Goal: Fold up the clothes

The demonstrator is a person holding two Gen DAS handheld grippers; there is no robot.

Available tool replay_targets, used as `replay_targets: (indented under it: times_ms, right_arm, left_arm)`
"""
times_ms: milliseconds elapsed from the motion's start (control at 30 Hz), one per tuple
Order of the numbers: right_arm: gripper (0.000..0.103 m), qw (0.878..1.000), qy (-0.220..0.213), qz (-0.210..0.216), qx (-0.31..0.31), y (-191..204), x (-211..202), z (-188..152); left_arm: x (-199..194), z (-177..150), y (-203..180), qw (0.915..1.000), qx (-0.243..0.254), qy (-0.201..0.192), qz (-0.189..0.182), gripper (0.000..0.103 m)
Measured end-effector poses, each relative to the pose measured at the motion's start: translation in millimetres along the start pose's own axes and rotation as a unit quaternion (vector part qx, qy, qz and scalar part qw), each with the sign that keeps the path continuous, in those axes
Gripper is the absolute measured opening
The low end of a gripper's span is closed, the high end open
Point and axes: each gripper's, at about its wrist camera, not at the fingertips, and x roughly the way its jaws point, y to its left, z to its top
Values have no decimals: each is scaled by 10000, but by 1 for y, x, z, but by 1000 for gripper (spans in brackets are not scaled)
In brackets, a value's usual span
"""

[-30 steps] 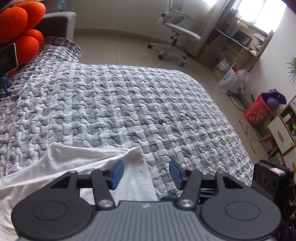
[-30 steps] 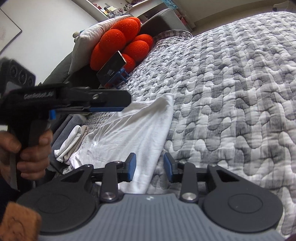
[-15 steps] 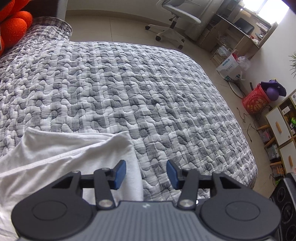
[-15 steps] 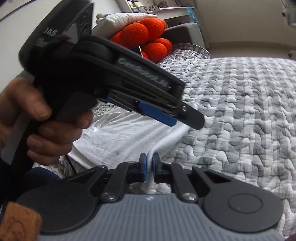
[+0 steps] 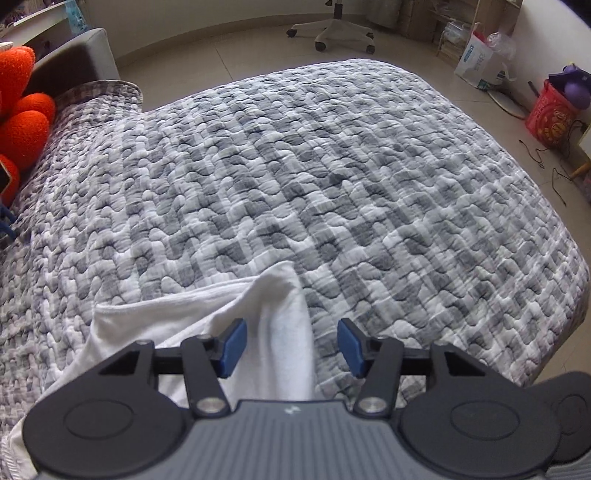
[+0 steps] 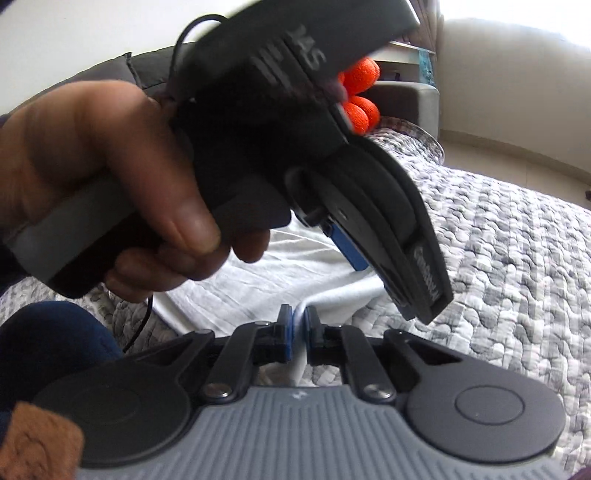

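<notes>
A white garment lies on the grey patterned quilt at the near left. My left gripper is open, its blue pads on either side of a raised fold of the white cloth, not closed on it. My right gripper is shut on a pinched edge of the white garment. In the right wrist view the left gripper's body and the hand holding it fill the upper left, just above the cloth.
Orange round cushions and a grey headboard sit at the far left. An office chair base, a desk, bags and a red basket stand on the floor beyond the bed's far and right edges.
My right gripper closed on the garment's edge and holds it. My left gripper swung over the cloth's corner fold, which now rises between its open pads.
</notes>
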Motion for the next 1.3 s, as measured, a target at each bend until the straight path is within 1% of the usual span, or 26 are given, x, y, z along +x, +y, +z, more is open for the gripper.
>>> replay_targets:
  times_ms: [33, 67, 133, 267, 333, 467, 500, 533, 567, 600, 667, 700, 733, 767, 833, 1033, 1100, 1233, 1300]
  right_arm:
    - [9, 10000, 1, -20, -24, 0, 0, 0]
    - [9, 10000, 3, -40, -48, 1, 0, 0]
    - [9, 10000, 10, -52, -19, -2, -1, 0]
    - [10, 9998, 48, -52, 166, -10, -1, -2]
    - [15, 9995, 71, -51, 291, -15, -1, -2]
    - [18, 9980, 146, -65, 607, -24, 0, -3]
    - [21, 9972, 201, -30, 724, -21, 5, 0]
    - [27, 9961, 256, 3, 841, -19, 10, 2]
    - [31, 9951, 299, -5, 939, -20, 12, 3]
    - [33, 9940, 319, 12, 1048, -24, 13, 3]
    - [33, 9906, 382, 233, 1289, -31, 15, 1]
    - [32, 9903, 389, 296, 1301, -32, 15, 1]
    - [12, 9899, 397, 359, 1313, -32, 15, 1]
    - [8, 9895, 400, 420, 1325, -33, 15, 0]
    - [7, 9893, 252, 403, 1382, -27, -3, -5]
    - [7, 9840, -401, 425, 1686, -43, -36, 15]
    - [7, 9820, -499, 343, 1788, -50, -40, 17]
    - [7, 9748, -762, 188, 2089, -72, -53, 13]
    - [7, 9705, -893, 88, 2237, -83, -63, 10]
  left_arm:
    - [0, -1, 3, 10000, -52, -26, 22, 17]
    - [-1, -3, 6, 9999, -100, -64, 34, 13]
    - [-3, -4, 12, 9995, -259, -156, -6, 8]
    - [-11, -13, 30, 9973, -640, -336, -87, 7]
    - [-13, -17, 36, 9956, -828, -416, -135, 6]
    - [-13, -25, 44, 9922, -1109, -505, -281, 6]
    - [-14, -25, 45, 9915, -1154, -523, -302, 6]
    - [-14, -26, 46, 9908, -1200, -540, -323, 6]
    - [-14, -26, 47, 9902, -1234, -555, -342, 6]
    - [-15, -26, 47, 9897, -1265, -570, -359, 6]
    - [-15, -27, 50, 9881, -1358, -614, -375, 6]
    - [-15, -27, 52, 9870, -1422, -641, -382, 6]
    - [-15, -28, 53, 9859, -1485, -669, -390, 6]
    - [-15, -28, 55, 9847, -1549, -697, -398, 6]
    - [-22, -27, 57, 9813, -1710, -797, -393, 5]
    - [-39, -2, 50, 9705, -2083, -1167, -331, 5]
    - [-41, 7, 47, 9666, -2207, -1256, -338, 5]
    - [-37, 27, 33, 9617, -2332, -1330, -559, 5]
    - [-35, 39, 19, 9624, -2255, -1388, -602, 5]
